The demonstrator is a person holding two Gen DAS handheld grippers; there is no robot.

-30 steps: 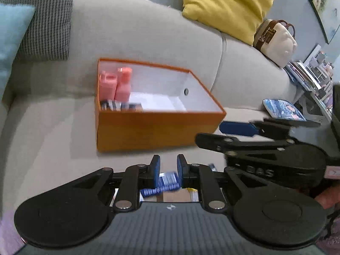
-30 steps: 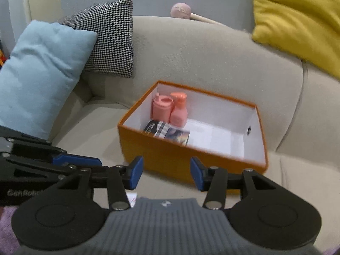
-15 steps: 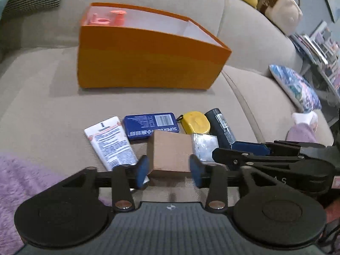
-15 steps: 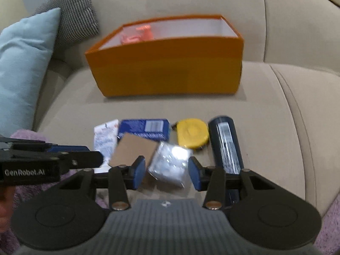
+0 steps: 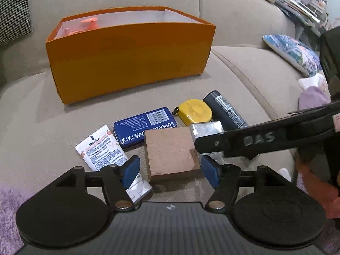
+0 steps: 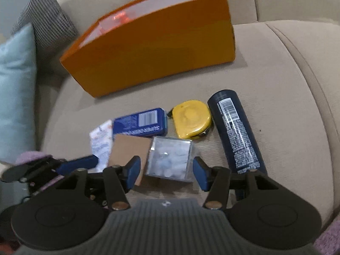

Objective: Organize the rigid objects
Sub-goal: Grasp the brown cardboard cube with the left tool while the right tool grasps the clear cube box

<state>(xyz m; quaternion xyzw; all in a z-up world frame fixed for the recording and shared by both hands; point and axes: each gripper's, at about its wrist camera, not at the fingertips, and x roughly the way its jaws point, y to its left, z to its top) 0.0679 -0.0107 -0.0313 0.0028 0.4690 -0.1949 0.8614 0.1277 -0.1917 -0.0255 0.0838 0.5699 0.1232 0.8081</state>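
Six loose things lie in a tight cluster on the beige sofa seat (image 5: 63, 114), near of the orange box (image 5: 129, 61), which stands well apart from them toward the backrest with pink bottles (image 5: 89, 22) showing above its far left rim.

Left tongs (image 5: 170, 167) hang open over the near edge of the cluster. Their blue fingertips (image 5: 131, 169) straddle the brown cardboard block (image 5: 170, 150), one tip on each side with a gap showing at both, so the block sits between them ungripped. The left tip overlaps the near end of the white Vaseline tube (image 5: 102, 148), which lies just left of the block. Far of the block is the blue tin (image 5: 144, 125), touching it.

Right tongs (image 6: 166, 171) are also spread wide, with the clear plastic cube (image 6: 170, 159) lying between their tips and free of both pads. The cube sits pressed against the right side of the cardboard block. The yellow tape measure (image 6: 191, 119) lies just far of the cube, and the dark cylindrical can (image 6: 235, 131) lies on its side just right of both, its near end reaching beside the right tip.

In the left wrist view the right tongs cross in from the right above the cube. A light blue cushion (image 6: 14, 97) and a houndstooth cushion (image 6: 44, 21) rest at the left of the sofa.
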